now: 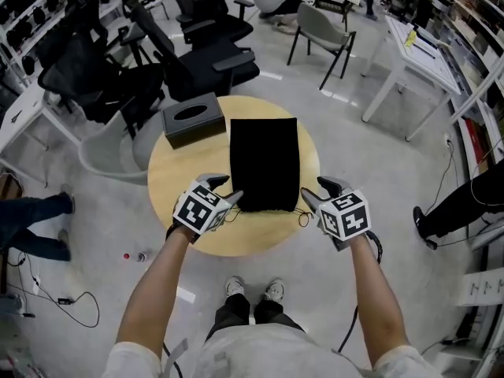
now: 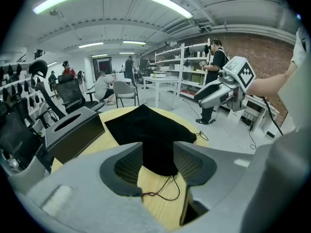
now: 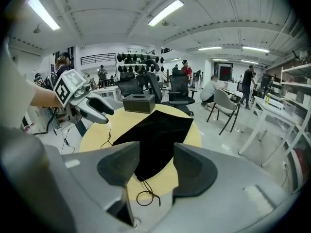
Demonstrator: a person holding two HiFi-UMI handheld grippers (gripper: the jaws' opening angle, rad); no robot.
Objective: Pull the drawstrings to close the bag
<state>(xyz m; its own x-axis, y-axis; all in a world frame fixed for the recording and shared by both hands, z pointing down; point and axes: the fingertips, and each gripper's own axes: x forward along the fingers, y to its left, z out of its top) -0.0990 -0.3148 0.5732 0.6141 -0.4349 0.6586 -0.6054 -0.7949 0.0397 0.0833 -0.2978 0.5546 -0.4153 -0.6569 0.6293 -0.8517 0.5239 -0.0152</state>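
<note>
A flat black drawstring bag (image 1: 264, 162) lies on the round wooden table (image 1: 181, 172), its mouth toward me. My left gripper (image 1: 223, 190) hovers at the bag's near left corner, jaws open; in the left gripper view the bag (image 2: 150, 130) shows in the gap without touching the pads, and a thin cord loop (image 2: 163, 191) lies below it. My right gripper (image 1: 319, 192) sits at the near right corner, jaws also open. In the right gripper view the bag's corner (image 3: 155, 135) and its drawstring loop (image 3: 146, 195) lie on the table between the jaws, untouched.
A dark tissue box (image 1: 193, 119) stands on the table's far left. Black office chairs (image 1: 197, 46) and a grey chair (image 1: 323, 30) ring the far side, with a white table (image 1: 417, 53) at the right. People stand around; cables lie on the floor.
</note>
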